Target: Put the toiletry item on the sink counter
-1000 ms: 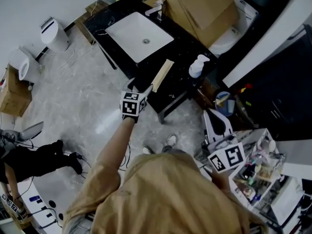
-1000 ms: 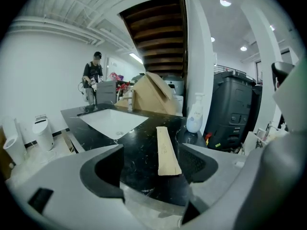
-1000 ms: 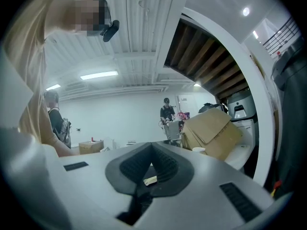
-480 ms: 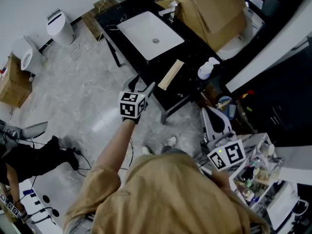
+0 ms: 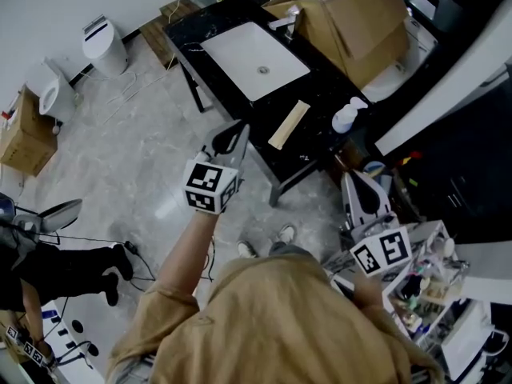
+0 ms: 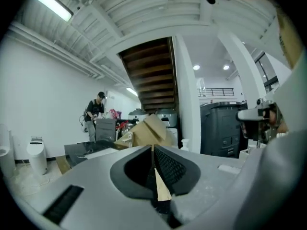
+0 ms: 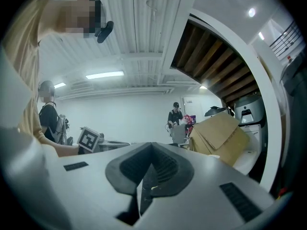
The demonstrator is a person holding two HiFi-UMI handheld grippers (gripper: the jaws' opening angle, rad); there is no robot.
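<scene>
The toiletry item, a long tan box [image 5: 290,124], lies flat on the black sink counter [image 5: 320,94], between the white basin [image 5: 254,49] and a white pump bottle [image 5: 346,117]. My left gripper [image 5: 234,137] hangs over the floor just off the counter's near edge, a short way from the box. Its jaws are shut and empty, meeting at the tips in the left gripper view [image 6: 152,150]. My right gripper [image 5: 362,189] is held low at my right side, away from the counter. Its jaws [image 7: 152,147] are also shut on nothing.
A large open cardboard box [image 5: 352,14] stands at the counter's far end. Two white toilets [image 5: 104,45] sit on the marble floor at left. A cart of small items [image 5: 432,286] is at lower right. A person [image 5: 48,262] is at the left edge.
My left gripper has drawn back from the tan box toward me and its jaws have gone from open to shut. The box stays on the counter. The right gripper barely moved.
</scene>
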